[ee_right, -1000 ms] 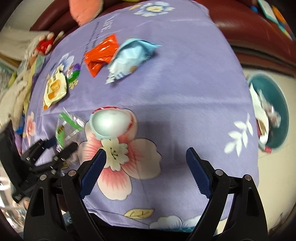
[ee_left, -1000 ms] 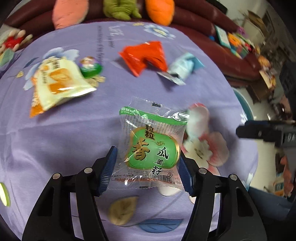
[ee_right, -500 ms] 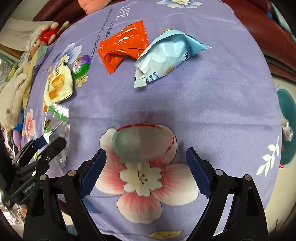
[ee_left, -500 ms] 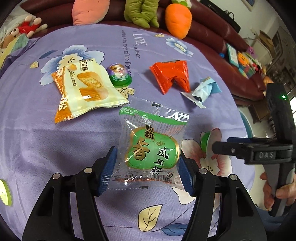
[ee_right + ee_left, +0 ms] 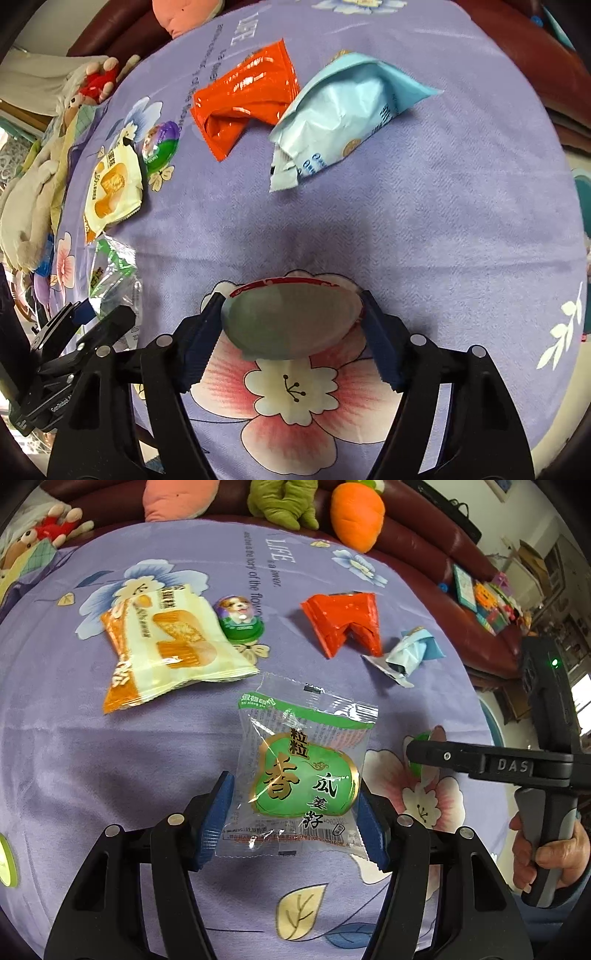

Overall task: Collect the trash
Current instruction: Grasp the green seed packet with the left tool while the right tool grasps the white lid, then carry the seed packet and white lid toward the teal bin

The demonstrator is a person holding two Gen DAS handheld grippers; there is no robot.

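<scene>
I am holding the green packet [image 5: 301, 775] clamped in my left gripper [image 5: 295, 819] above the cloth [image 5: 110, 775] while closing my right gripper [image 5: 291, 336] around the cup [image 5: 291, 321] on the pink flower, squeezing gently so it neither crushes nor slips.

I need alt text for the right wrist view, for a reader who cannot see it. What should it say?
The right tool is closing its blue fingers around a round, silvery lid-like piece of trash on a purple flowered cloth. Farther away lie an orange wrapper, a light blue wrapper and a yellow snack bag; at left, the left tool holds a clear green packet.
</scene>
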